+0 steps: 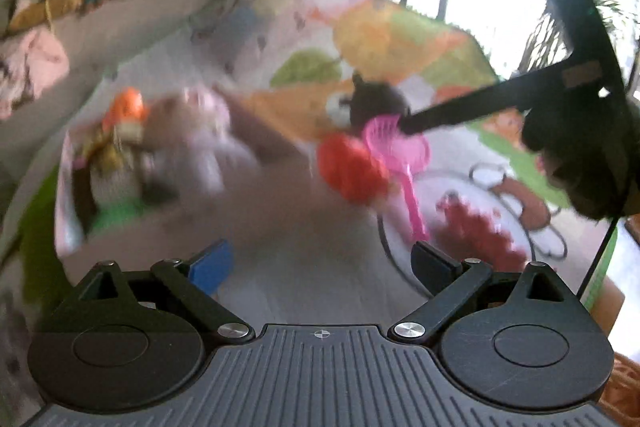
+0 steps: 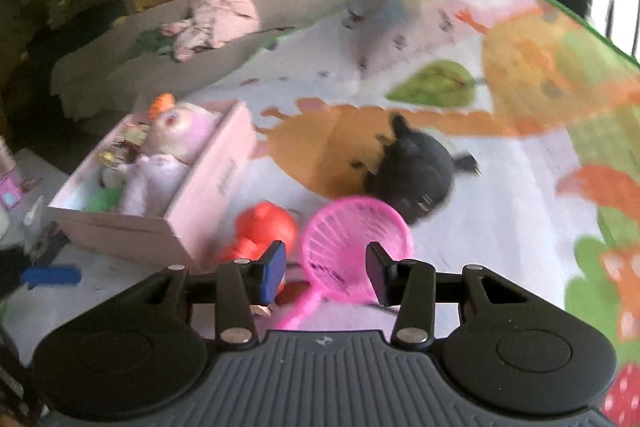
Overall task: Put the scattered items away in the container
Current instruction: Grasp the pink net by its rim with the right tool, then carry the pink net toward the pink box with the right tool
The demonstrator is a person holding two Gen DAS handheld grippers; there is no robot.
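The only writing I can find is a dark printed word on the long side of the pale pink cardboard box [image 2: 200, 195], and it is too blurred for me to read. That box sits open-topped on the colourful cartoon-printed play mat [image 2: 460, 39], and it holds a white and pink plush doll [image 2: 168, 151] lying along its length, something orange [image 2: 162, 103] at the far end, a green item [image 2: 102, 199] at the near end, and a few small shiny bits I cannot make out. On the mat just outside the box's near corner lies a red-orange plastic toy [image 2: 264, 227], and just beside it a bright pink plastic sieve scoop [image 2: 356, 239] with a slotted round head and a handle running back toward me. A dark grey plush toy [image 2: 416, 167] lies just behind the scoop's head. My right gripper [image 2: 326, 267] hangs over the scoop with its blue-padded fingers spread wide on either side of the head, gripping nothing. My left gripper [image 1: 320, 263] is also spread wide and empty, facing the box [image 1: 120, 187], and from that side my right tool's black fingers reach down at the scoop [image 1: 400, 147] next to the red toy [image 1: 352, 167].
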